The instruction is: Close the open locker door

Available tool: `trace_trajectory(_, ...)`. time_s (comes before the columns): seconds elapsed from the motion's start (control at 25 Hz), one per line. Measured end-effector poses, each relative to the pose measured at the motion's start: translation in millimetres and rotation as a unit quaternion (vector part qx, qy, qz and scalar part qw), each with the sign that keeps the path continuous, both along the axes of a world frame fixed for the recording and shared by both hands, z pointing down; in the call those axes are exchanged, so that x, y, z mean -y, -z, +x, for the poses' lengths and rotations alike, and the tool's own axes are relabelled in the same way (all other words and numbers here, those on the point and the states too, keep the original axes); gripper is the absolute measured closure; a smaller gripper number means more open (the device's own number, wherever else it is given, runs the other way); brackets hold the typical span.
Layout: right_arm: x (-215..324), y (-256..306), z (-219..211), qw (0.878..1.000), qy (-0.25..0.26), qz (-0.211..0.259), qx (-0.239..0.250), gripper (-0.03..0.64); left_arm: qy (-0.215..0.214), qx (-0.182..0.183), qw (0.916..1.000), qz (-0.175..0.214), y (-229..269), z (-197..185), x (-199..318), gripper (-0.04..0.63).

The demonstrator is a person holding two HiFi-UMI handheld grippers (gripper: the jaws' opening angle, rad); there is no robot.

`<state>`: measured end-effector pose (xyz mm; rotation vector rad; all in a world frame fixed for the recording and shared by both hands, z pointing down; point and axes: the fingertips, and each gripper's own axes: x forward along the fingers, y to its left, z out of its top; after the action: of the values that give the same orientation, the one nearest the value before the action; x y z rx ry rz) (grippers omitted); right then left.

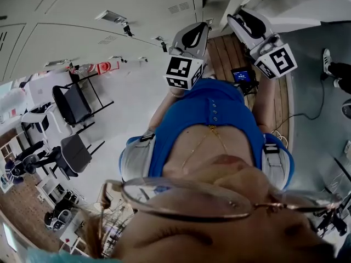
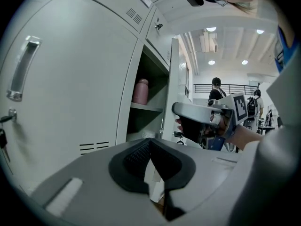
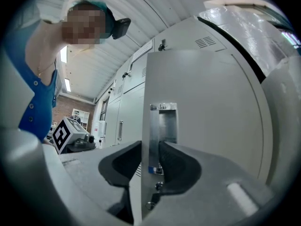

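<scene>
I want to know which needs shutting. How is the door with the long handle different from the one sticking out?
The closed door lies flat in the locker front; the open door stands out, baring a shelf with a pink bottle. The right gripper has its jaws on the open door's edge; no gripper touches the closed door. Both are pale grey with vent slots.

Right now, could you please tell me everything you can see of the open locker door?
The locker door is a pale grey panel that looks like painted metal. It stands upright, swung open from its compartment. Near its free edge it has a recessed bright metal handle, with what looks like a lock below. The right gripper is closed on that free edge, one pad on each side.
</scene>
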<state>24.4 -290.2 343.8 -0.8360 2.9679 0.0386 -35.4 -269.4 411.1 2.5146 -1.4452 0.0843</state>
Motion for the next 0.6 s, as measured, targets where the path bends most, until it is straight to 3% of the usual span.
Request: trace_trajectory(0.6,41,0,-32,0.999,-0.009,-0.02,0.048,0.503,-0.007,-0.003,1.0,-0.003,-3,-22,34,0.597)
